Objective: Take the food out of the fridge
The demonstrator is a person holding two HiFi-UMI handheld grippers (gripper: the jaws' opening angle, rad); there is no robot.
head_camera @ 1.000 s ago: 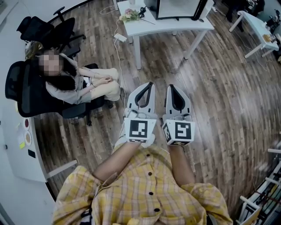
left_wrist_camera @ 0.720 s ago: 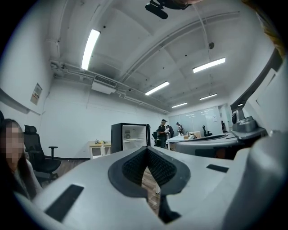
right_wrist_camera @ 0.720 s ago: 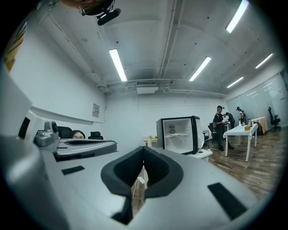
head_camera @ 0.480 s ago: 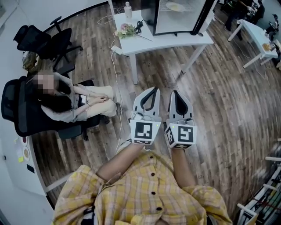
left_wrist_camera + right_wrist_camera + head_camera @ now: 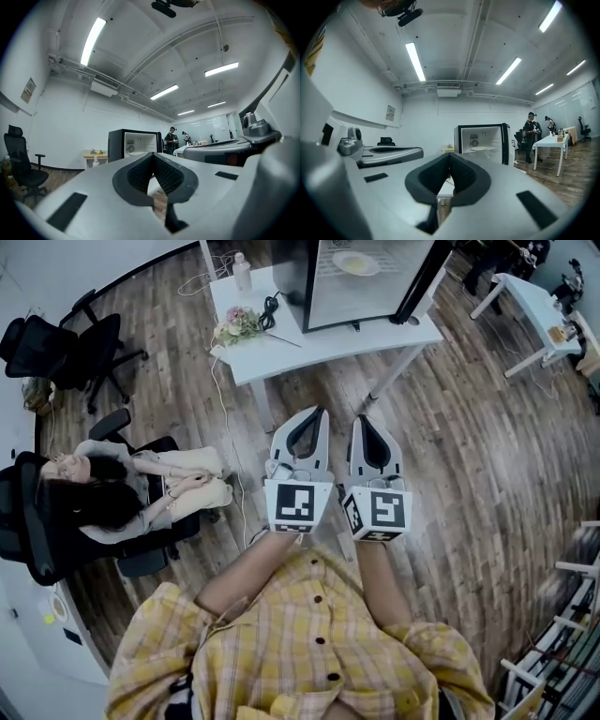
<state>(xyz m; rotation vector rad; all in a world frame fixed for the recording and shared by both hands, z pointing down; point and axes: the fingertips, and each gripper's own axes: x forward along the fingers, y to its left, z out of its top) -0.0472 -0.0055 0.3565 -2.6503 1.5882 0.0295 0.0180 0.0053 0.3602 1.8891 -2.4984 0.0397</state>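
While I stand well back from the white table (image 5: 281, 345), the head view shows the fridge (image 5: 292, 277) on top of it with its door open and 1 pale plate of food (image 5: 356, 263) on a shelf inside. My left gripper (image 5: 321, 413) and right gripper (image 5: 359, 420) hang side by side above the wooden floor, tips together, nothing between them.

Through the left gripper view, the jaws meet at their tips and hold nothing. The fridge (image 5: 117, 140) stands far ahead.

Through the right gripper view, the jaws are likewise closed on nothing, and the plate (image 5: 482, 148) lies flat on the fridge (image 5: 464, 138) shelf. I judge it stiff, breakable and fairly light, with a smooth rim that could slip. I'd pinch the near rim, ideally from 2 sides, and keep it level so the food stays put.
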